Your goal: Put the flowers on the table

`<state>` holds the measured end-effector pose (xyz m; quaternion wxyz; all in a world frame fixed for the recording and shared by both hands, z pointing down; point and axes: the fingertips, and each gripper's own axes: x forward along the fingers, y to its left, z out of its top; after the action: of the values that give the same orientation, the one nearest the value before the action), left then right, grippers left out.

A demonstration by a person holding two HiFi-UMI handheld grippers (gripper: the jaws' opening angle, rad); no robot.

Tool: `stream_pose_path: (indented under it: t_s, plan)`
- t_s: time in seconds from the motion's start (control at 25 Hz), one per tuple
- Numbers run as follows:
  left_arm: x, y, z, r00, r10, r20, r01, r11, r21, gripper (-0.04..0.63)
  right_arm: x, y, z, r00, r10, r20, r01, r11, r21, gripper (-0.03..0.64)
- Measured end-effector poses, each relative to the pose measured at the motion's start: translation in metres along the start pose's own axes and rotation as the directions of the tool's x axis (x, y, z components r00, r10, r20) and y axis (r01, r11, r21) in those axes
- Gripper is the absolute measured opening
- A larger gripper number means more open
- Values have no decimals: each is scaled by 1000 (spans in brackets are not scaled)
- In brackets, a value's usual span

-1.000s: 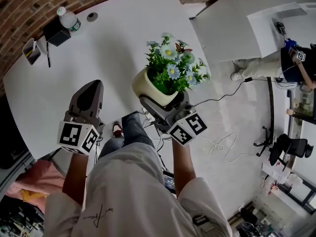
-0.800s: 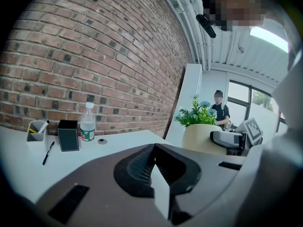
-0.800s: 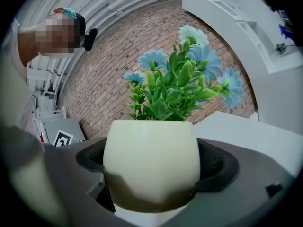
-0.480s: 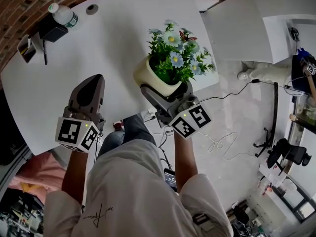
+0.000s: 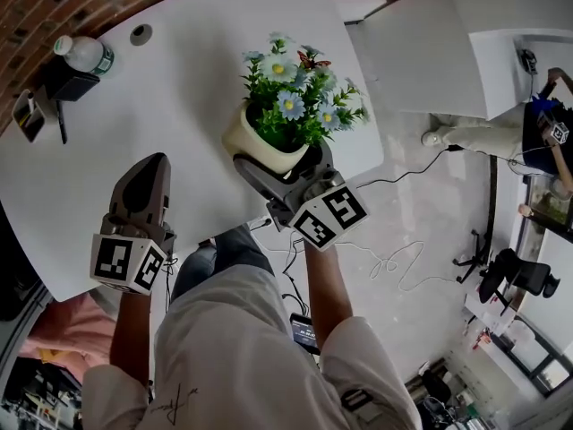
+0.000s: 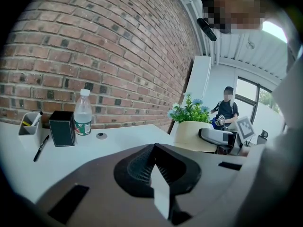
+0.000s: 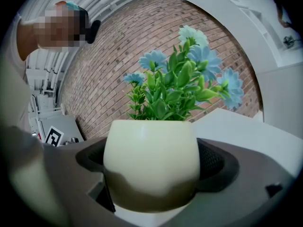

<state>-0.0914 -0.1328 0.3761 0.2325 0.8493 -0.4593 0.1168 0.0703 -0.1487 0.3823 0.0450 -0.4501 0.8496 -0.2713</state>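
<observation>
A cream pot (image 5: 253,141) of blue flowers (image 5: 288,97) with green leaves is held over the near right part of the white table (image 5: 179,79). My right gripper (image 5: 273,170) is shut on the pot, one jaw on each side of its round body (image 7: 150,155). The flowers (image 7: 182,82) rise above it against the brick wall. Whether the pot's base touches the table I cannot tell. My left gripper (image 5: 143,191) hangs shut and empty over the table's front edge, to the left of the pot (image 6: 191,135).
At the table's far left stand a water bottle (image 5: 82,54), a black box (image 5: 67,83), a pen holder (image 5: 27,115) and a pen (image 5: 61,125). A second white table (image 5: 430,43) lies to the right. Cables (image 5: 394,260) run over the floor.
The right gripper has carried the pot a little left and farther in over the table. The left gripper has hardly moved.
</observation>
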Motion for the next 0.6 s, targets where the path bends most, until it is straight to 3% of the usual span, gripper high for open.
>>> stream_pose_path:
  t_s: [0.6]
  plan:
    - [33, 14, -8, 999, 30, -44, -31, 999, -28, 6, 51, -39, -7, 998, 25, -53, -27, 999, -22, 529]
